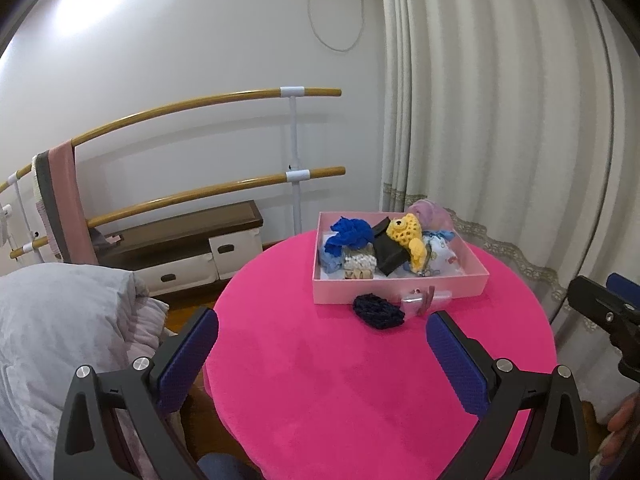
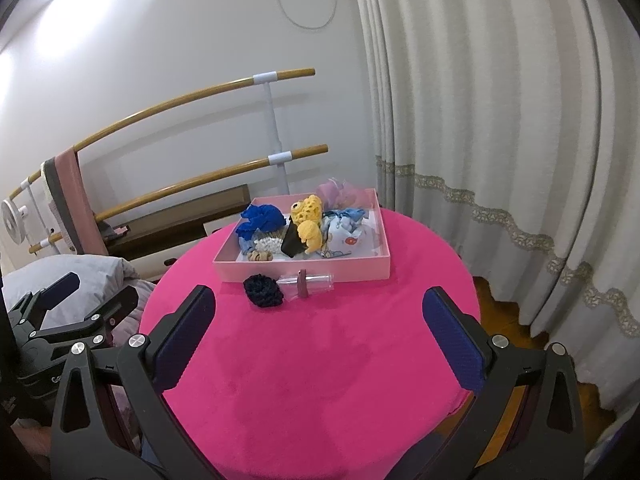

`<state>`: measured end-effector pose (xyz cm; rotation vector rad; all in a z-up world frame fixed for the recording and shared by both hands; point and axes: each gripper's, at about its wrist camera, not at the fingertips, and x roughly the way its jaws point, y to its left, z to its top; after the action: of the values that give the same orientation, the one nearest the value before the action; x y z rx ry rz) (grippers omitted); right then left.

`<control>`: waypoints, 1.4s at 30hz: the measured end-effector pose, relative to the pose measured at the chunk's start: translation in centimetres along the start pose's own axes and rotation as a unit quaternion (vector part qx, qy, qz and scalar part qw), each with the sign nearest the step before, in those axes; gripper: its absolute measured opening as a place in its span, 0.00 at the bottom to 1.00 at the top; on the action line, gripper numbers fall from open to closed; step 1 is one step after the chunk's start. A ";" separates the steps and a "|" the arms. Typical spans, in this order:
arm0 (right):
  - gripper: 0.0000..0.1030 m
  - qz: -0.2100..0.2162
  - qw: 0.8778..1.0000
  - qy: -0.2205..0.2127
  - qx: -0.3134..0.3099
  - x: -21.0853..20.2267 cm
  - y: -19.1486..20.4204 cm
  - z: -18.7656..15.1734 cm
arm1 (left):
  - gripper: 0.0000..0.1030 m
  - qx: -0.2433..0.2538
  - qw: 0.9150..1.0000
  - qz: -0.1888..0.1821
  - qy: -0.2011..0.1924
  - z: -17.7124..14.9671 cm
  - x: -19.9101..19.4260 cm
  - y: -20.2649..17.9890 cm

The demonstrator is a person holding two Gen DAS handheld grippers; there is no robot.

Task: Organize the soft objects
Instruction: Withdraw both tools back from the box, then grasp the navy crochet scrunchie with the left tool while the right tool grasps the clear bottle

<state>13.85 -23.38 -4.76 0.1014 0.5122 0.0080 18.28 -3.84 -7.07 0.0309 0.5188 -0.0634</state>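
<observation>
Both hand-held grippers hang over the near edge of the round pink desk (image 2: 320, 360), each with its fingers spread wide and holding nothing: the left hand-held gripper (image 1: 322, 340) and the right hand-held gripper (image 2: 318, 320). Ahead of them a dark navy crocheted scrunchie (image 2: 262, 292) lies beside a clear plastic bag (image 2: 308, 280), just before the pink box (image 2: 304, 272) heaped with soft accessories.

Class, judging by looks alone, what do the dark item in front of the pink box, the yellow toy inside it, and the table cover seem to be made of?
Dark item: navy crocheted yarn, shown by its open, bumpy stitches.
Yellow toy: probably crocheted yarn too; matte with a holey weave.
Table cover: plush pink fabric, fuzzy and unshiny.
</observation>
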 end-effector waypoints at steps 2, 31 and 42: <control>1.00 0.000 1.000 0.004 -0.001 0.3 0.0 -0.1 | 1.00 0.002 1.000 0.001 0.007 0.0 0.4 0.0; 1.00 -0.007 0.993 0.110 0.031 11.8 -4.1 -1.9 | 1.00 0.022 0.988 -0.017 0.151 0.6 23.3 -3.1; 1.00 0.004 0.989 0.138 0.045 16.1 -4.7 -1.9 | 0.82 0.014 0.981 -0.037 0.189 0.1 31.1 -3.9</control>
<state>26.86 -27.36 -14.79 0.1918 0.7888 0.0078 45.00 -9.42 -22.50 0.0513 0.8994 -0.1392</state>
